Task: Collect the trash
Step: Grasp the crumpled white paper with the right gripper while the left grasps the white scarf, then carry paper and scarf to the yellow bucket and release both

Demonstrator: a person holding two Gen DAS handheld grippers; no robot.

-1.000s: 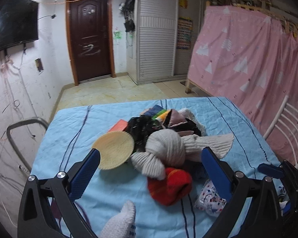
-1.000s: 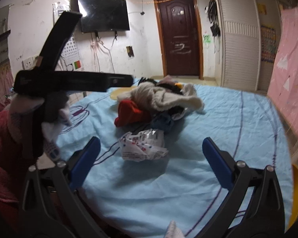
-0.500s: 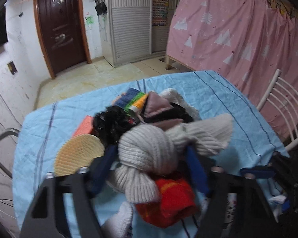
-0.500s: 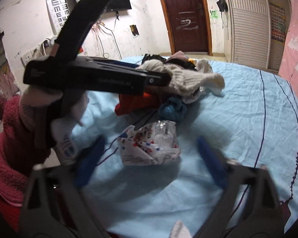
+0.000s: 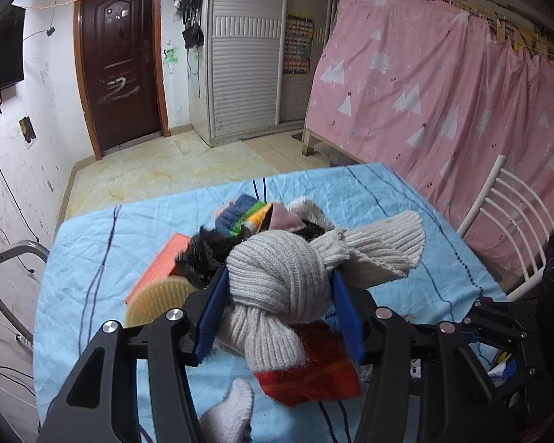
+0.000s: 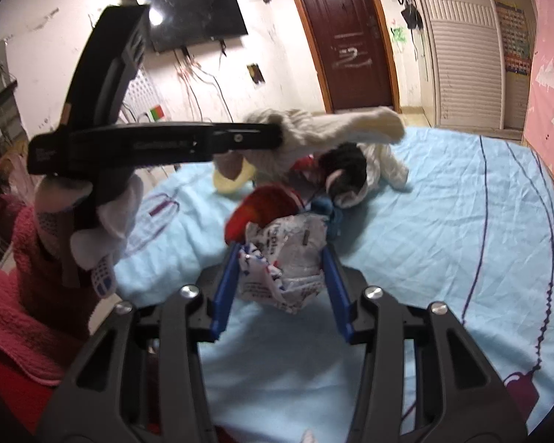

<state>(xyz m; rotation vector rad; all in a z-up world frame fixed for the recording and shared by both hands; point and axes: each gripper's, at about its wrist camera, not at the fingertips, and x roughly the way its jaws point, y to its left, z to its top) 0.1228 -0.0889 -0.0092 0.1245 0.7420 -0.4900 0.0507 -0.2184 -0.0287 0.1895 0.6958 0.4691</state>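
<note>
Right now the right gripper (image 6: 280, 277) has been closing, and its blue pads press on both sides of a crumpled wrapper (image 6: 282, 258). That wrapper is shiny and see-through, all scrunched up, with red and blue bits and some dark letters printed on white. It sits at the near edge of the pile on the blue sheet (image 6: 461, 229), and its bottom looks just off the sheet or barely touching; I cannot tell which. Behind it, very close, are a red knit thing (image 6: 262, 203) and a small blue cloth (image 6: 323, 205). The left gripper (image 5: 279, 306) has been closing too, and its pads squeeze a big knotted cream knit piece (image 5: 280, 280), maybe a scarf or sweater. From the right camera that cream piece looks lifted above the pile. A gloved hand (image 6: 92, 221) holds the left gripper's handle. Under and behind the cream knot lie a black bag (image 5: 203, 254), a round yellow brush-like thing (image 5: 158, 299), an orange flat thing (image 5: 162, 262) and some bright folded cloths (image 5: 243, 214).
</note>
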